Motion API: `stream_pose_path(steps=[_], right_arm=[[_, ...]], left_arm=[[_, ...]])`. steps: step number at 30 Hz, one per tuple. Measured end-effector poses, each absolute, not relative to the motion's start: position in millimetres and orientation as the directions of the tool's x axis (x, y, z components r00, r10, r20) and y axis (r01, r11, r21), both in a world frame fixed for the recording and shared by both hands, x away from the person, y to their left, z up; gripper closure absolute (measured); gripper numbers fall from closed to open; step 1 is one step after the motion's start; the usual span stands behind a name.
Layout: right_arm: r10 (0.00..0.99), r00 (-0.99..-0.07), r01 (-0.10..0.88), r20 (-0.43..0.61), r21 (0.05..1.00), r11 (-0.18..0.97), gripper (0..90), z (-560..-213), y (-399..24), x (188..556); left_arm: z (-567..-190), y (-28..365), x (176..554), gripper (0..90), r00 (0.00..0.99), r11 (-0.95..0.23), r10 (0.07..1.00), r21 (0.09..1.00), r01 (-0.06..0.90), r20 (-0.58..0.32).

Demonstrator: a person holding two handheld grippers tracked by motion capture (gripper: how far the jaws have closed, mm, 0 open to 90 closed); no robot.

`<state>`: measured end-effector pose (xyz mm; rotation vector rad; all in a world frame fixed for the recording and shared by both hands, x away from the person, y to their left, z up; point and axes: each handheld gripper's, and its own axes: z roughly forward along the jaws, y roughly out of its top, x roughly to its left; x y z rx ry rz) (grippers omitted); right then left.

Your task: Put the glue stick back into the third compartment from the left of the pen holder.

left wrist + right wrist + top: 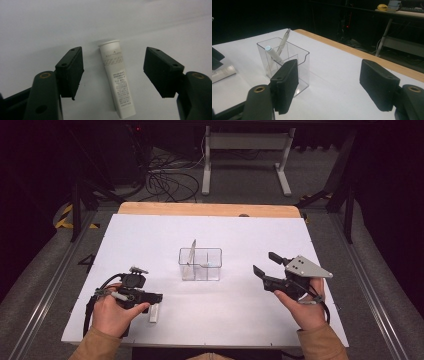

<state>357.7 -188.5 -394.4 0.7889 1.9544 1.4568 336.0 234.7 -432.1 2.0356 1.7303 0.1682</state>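
A white tube [116, 80] with small grey print lies flat on the white tabletop, cap end away from me. My left gripper [116, 72] hangs over it, jaws open on either side and clear of it. From above, the left gripper [152, 300] covers the tube [154, 313] near the front left. My right gripper [267, 264] is held at the right, open and empty, facing a clear plastic box [200, 264]. Past the right gripper [329, 85], the box [299, 62] holds a leaning pen [283, 42] and a white marker [272, 53] with a pale blue cap.
The white sheet [150, 235] covers a wooden table whose bare edge [210, 209] runs along the far side. Beyond it on the floor are tangled cables [167, 182] and a white stand [245, 150]. The tube [223, 72] lies left of the box.
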Motion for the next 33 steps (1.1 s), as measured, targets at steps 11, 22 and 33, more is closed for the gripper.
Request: stream_pose_path(steps=[11, 22, 33], right_arm=[[0.744, -0.661, 0.121, -0.099, 0.964, 0.236, 31.6, -395, -189, 358], [0.744, -0.660, 0.124, -0.099, 0.963, 0.238, 31.6, -396, -189, 358], [0.744, -0.661, 0.125, -0.101, 0.962, 0.242, 31.6, -396, -188, 358]], left_arm=[[-445, 231, 343, 42.9, 0.170, -0.085, 0.963, 0.363, 0.928, -0.209], [-452, 222, 343, 53.7, 0.145, -0.076, 0.972, 0.338, 0.938, -0.184], [-455, 219, 343, 64.5, 0.120, -0.063, 0.981, 0.332, 0.941, -0.155]])
